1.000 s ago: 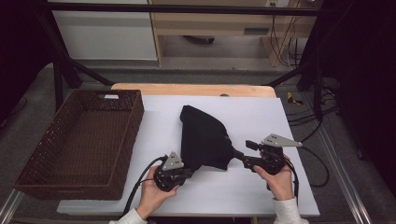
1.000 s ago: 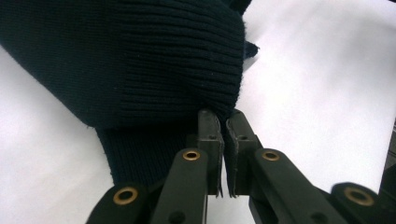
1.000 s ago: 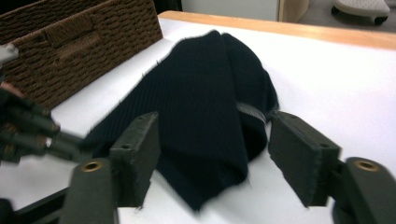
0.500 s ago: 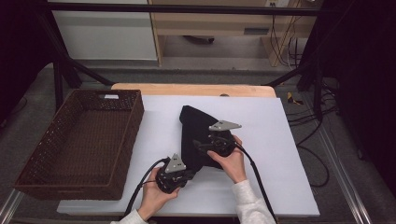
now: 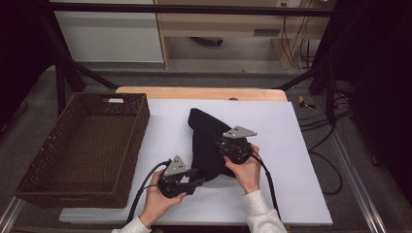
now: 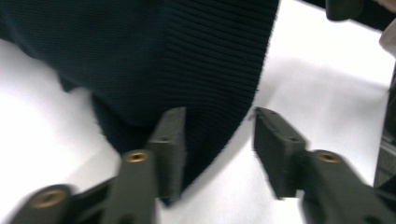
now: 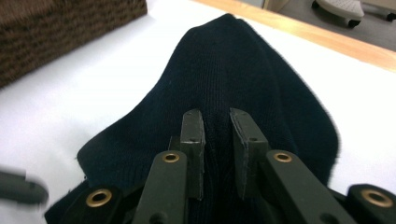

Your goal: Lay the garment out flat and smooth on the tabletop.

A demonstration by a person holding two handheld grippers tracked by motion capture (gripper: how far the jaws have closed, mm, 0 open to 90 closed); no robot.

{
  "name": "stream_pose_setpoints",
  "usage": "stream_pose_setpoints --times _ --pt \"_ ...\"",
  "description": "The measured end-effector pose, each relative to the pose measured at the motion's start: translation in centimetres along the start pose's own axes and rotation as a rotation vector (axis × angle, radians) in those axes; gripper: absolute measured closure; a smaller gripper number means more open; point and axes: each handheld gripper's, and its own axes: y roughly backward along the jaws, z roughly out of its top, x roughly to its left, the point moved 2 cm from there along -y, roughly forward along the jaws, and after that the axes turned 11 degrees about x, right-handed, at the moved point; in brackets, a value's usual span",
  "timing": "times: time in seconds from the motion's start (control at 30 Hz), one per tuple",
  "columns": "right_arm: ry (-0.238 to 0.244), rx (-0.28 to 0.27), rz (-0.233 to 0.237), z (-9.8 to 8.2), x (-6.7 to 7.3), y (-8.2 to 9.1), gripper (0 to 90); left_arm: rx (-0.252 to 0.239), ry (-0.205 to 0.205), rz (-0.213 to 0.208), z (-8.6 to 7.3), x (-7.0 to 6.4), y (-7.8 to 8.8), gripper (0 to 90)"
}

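Observation:
A black knitted hat (image 5: pixel 206 141) lies flat on the white table top (image 5: pixel 291 145). My left gripper (image 5: pixel 198 178) sits at the hat's near corner. In the left gripper view its jaws have just been opening and stand apart (image 6: pixel 217 126), with the tip of the hat (image 6: pixel 163 56) lying loose between them. My right gripper (image 5: pixel 221 144) rests on the hat's right side. Its jaws have just been closing. In the right gripper view they (image 7: pixel 215 116) pinch a raised fold of the hat (image 7: pixel 233 60).
A brown wicker basket (image 5: pixel 82 145) stands on the left side of the table, and its wall (image 7: pixel 56 32) shows in the right gripper view. Bare wood edges the table's far side (image 5: pixel 204 92). Cables trail from both grippers toward the near edge.
The right hand came in from the hat's right edge onto the hat and its jaws closed on a fold. The left gripper stayed put and its jaws opened off the hat's corner.

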Motion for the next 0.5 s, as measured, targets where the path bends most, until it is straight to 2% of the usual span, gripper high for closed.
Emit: stream_pose_setpoints --times 0.07,0.1,0.2,0.33,0.47,0.5 --pt "-0.018 -0.019 0.004 -0.2 -0.5 0.9 77.1 -0.016 0.006 0.004 0.3 0.3 0.6 41.2" --pt "-0.026 -0.031 0.005 -0.3 -0.8 1.3 77.3 -0.021 0.011 0.003 0.4 0.5 0.8 39.1" --pt "-0.05 -0.059 0.016 -0.8 -1.6 2.8 78.2 -0.038 0.04 -0.027 0.6 1.2 1.5 29.5" --pt "-0.073 -0.082 0.022 -1.3 -2.5 4.6 79.5 -0.039 0.057 -0.009 0.6 1.9 1.8 19.1" --pt "-0.082 -0.096 0.026 -1.9 -3.1 6.0 79.8 -0.03 0.079 -0.002 0.5 2.4 1.6 16.3" --pt "-0.08 -0.095 0.027 -2.1 -3.3 6.4 79.8 -0.019 0.086 0.011 0.4 2.7 1.4 16.3"
